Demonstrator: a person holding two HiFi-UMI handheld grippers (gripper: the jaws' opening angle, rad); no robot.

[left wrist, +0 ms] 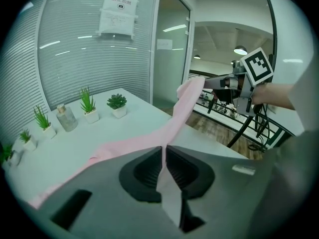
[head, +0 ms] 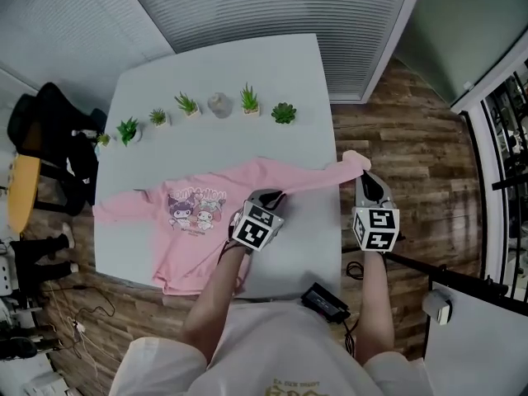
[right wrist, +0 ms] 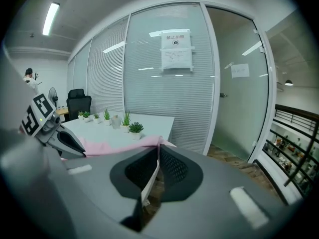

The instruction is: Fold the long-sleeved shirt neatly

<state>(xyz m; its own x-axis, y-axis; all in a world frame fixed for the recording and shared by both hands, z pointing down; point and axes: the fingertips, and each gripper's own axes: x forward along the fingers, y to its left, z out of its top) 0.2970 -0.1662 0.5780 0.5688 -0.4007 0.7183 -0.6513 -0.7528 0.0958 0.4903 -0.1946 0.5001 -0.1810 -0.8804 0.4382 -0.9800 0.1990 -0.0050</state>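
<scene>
shirt: pink long-sleeved shirt (head: 194, 221) with a cartoon print, body flat at 8 o'clock on the white rectangular table (head: 247, 64); the print shows in the head view only
left gripper (head: 268, 196): clenched on the sleeve (head: 309, 176) near the shoulder; its own view shows the pink fabric pinched between its pads
plants: row of small green potted plants (head: 247, 99) at 12 o'clock
right gripper (head: 367, 176): at the table's 3 o'clock edge, clamped on the cuff (head: 355, 159); the left gripper view shows the cuff raised off the tabletop
</scene>
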